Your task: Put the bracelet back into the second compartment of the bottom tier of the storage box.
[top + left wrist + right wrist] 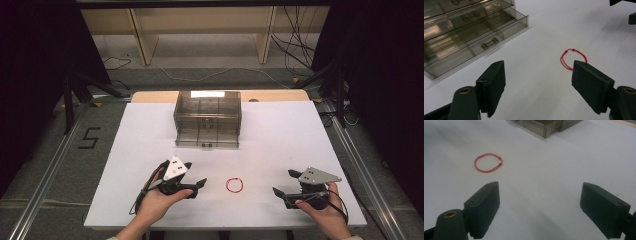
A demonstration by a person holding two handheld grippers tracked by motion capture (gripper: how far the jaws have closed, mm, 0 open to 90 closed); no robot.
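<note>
White surface (280, 135), matte and bare apart from two items, with dark floor, rails and loose cables beyond its edges. Left gripper (196, 165), held in the person's left hand (157, 202) near the front edge: jaws wide apart, nothing between them, pointed across the surface toward the centre. Just right of it, roughly midway between the two grippers and apart from both, lies a red cord bracelet (234, 185), flat on the surface as a small closed loop; two small knots or beads sit on the strand. Judged very light, limp and thin; it should collapse when lifted and offers little height to pinch. The knotted section looks the best hold, or a jaw tip slid under the strand. Behind, toward the far edge, stands a clear smoked-plastic drawer organiser (207, 119), well apart from the bracelet; the bottom drawer seems to protrude slightly, though that is hard to confirm. Right gripper (283, 181), in the right hand (325, 212): jaws likewise wide apart and empty, pointed toward the centre. Open room is ample between the bracelet and organiser and on both flanks; the front edge lies close behind both hands.
</note>
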